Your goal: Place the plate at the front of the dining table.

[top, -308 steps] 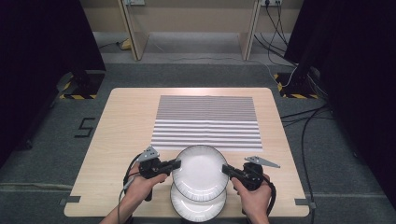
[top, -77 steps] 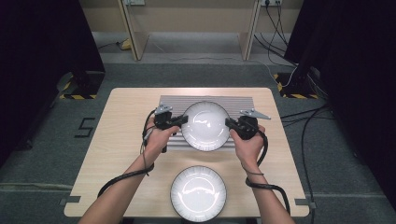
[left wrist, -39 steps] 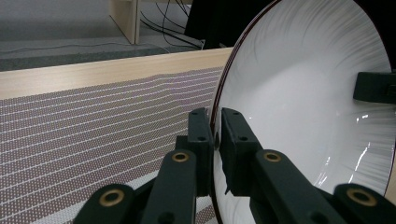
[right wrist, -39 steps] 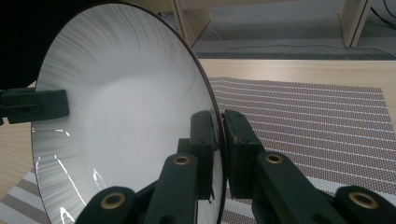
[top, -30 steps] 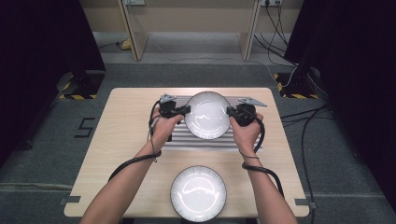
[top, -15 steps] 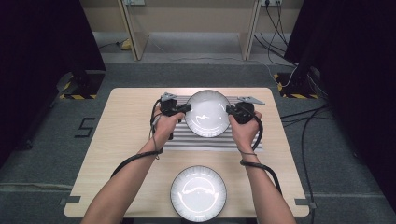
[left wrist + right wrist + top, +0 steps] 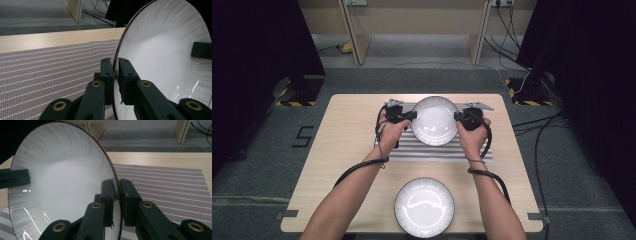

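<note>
Over the far half of the striped mat (image 7: 439, 150), a white plate (image 7: 434, 120) hangs between the two grippers, each clamped on an opposite edge of its rim. The left gripper (image 7: 411, 115) pinches the rim on the side of the mat nearer the person's left, and the right gripper (image 7: 458, 116) pinches the side across from it. In the left gripper view, the left gripper (image 7: 115, 72) has its two black jaws drawn narrow with the plate's (image 7: 162, 50) dark-edged rim squeezed between the pads, and the mat (image 7: 50, 72) spreads out beside and below it. In the right gripper view, the right gripper (image 7: 117, 193) grips the same way, jaws close together on the thin rim of the plate (image 7: 62, 177), with the mat (image 7: 170, 187) stretching away past it.

In both gripper views the plate reads as standing on edge against the mat, since each camera is turned with its hand; whether the plate touches the mat or is just above it cannot be told.

A second plate (image 7: 424, 206) lies flat on the bare wood of the table (image 7: 342, 145), off the near edge of the mat and well apart from the held plate. Both hands (image 7: 394, 131) reach across the mat, with cables trailing back over the forearms.
</note>
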A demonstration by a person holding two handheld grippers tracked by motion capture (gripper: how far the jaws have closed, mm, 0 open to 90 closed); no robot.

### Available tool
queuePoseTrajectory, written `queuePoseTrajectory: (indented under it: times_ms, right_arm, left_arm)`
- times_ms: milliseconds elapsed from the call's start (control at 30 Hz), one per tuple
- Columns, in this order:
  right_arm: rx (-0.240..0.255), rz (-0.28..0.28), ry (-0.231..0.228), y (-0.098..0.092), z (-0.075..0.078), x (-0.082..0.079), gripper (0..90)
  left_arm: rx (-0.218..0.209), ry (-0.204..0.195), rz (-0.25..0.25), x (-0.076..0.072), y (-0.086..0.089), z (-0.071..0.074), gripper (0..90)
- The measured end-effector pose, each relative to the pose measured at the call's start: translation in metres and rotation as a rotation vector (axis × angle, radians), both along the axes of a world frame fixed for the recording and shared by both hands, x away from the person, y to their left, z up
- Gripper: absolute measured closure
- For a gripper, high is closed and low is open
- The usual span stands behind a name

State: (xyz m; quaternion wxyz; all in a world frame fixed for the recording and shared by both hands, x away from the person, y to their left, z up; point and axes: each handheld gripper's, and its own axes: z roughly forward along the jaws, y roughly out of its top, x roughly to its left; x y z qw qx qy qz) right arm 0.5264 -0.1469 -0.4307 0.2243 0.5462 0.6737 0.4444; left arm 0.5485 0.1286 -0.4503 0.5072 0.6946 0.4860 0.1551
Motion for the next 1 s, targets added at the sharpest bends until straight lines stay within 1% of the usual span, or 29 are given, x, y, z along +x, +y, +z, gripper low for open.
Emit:
queuePoseTrajectory:
  times_ms: [300, 367, 500, 600, 800, 1000]
  right_arm:
    - [-0.012, -0.004, 0.018, 0.004, -0.008, 0.008, 81.9]
    - [-0.009, -0.006, 0.024, 0.004, -0.010, 0.009, 82.0]
    - [-0.015, -0.010, 0.032, 0.005, -0.012, 0.011, 82.0]
    - [-0.018, -0.013, 0.032, 0.005, -0.014, 0.012, 82.0]
    - [-0.025, -0.018, 0.041, 0.004, -0.019, 0.015, 82.0]
    - [-0.032, -0.018, 0.043, 0.005, -0.024, 0.018, 82.0]
  left_arm:
    - [0.003, 0.019, 0.017, 0.008, 0.001, -0.010, 82.0]
    - [-0.005, 0.022, 0.024, 0.009, 0.001, -0.012, 82.0]
    - [-0.007, 0.026, 0.028, 0.010, 0.000, -0.016, 81.6]
    - [-0.003, 0.028, 0.029, 0.011, -0.001, -0.019, 81.5]
    - [-0.002, 0.048, 0.036, 0.014, -0.003, -0.025, 81.1]
    - [0.003, 0.060, 0.042, 0.017, -0.004, -0.029, 80.9]
